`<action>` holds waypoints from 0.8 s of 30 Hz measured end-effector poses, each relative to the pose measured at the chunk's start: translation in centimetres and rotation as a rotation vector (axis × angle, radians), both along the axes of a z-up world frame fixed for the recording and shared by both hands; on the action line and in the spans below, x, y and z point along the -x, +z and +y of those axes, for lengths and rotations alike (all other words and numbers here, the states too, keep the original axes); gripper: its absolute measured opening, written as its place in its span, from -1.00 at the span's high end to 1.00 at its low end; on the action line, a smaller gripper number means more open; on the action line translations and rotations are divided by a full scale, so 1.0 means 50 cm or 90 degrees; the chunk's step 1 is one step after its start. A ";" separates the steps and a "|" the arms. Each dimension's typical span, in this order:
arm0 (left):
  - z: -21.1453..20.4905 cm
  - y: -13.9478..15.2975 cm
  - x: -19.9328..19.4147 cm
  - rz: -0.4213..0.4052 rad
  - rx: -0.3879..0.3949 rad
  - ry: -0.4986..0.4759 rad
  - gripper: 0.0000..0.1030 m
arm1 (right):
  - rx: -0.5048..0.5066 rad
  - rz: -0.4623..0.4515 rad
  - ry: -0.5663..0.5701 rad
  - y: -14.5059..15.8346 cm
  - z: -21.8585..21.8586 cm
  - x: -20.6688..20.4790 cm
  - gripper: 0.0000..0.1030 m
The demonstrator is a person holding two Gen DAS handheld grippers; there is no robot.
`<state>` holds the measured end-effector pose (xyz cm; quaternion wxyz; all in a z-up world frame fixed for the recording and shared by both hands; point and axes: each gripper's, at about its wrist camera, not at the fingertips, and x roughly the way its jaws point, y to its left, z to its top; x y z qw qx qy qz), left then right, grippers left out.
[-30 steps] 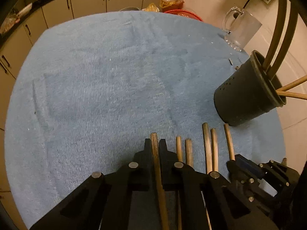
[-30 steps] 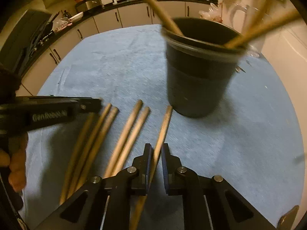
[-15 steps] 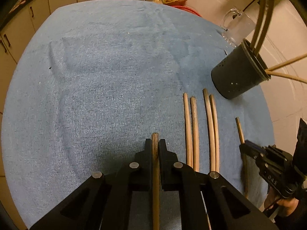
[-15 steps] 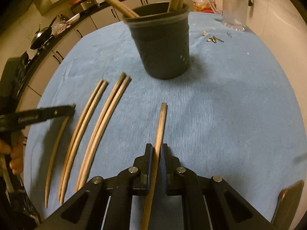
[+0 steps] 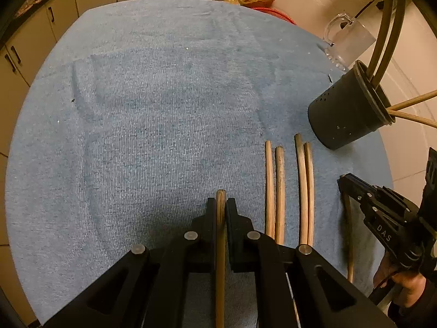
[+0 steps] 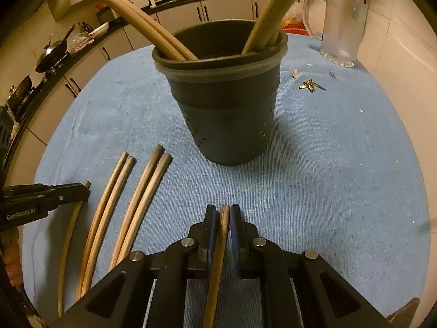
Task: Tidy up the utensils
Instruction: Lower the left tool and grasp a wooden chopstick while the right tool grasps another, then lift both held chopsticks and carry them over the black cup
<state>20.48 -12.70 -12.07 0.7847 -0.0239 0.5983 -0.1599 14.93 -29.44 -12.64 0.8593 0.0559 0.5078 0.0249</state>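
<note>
Both tongs are clenched: the left tongs (image 5: 220, 205) grip one brown wooden chopstick (image 5: 220, 246), the right tongs (image 6: 221, 213) another (image 6: 218, 257). Ahead of the right stands the black perforated plastic holder (image 6: 226, 114), apparently holding four already; four more (image 6: 131, 205) lie between the tongs on the blue-clothed worktop (image 5: 150, 123).

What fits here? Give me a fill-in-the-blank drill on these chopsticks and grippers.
1. Each gripper is shut on one ____.
2. Between the two held ones, ____ chopsticks lie on the cloth.
3. The dark holder stands ____.
4. The cloth is ____ in colour.

Missing words: chopstick; four; upright; blue
</note>
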 end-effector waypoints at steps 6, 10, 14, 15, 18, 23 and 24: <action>0.001 0.021 0.009 -0.009 0.001 0.011 0.88 | -0.040 -0.019 -0.002 0.036 -0.013 0.029 0.84; 0.022 0.084 0.021 -0.040 0.049 0.030 0.88 | -0.069 -0.051 0.015 0.103 -0.013 0.060 0.84; 0.045 0.171 0.042 -0.087 0.090 0.035 0.88 | -0.101 -0.090 0.028 0.185 -0.014 0.098 0.85; 0.049 0.194 0.047 -0.100 0.099 0.035 0.88 | -0.107 -0.098 0.030 0.200 -0.016 0.105 0.85; 0.060 0.261 0.069 -0.140 0.118 0.029 0.88 | -0.119 -0.130 0.043 0.255 -0.012 0.133 0.85; 0.059 0.323 0.081 -0.183 0.131 0.013 0.88 | -0.130 -0.176 0.051 0.333 -0.011 0.169 0.85; 0.058 0.334 0.081 -0.190 0.130 0.011 0.88 | -0.129 -0.184 0.050 0.344 -0.011 0.173 0.85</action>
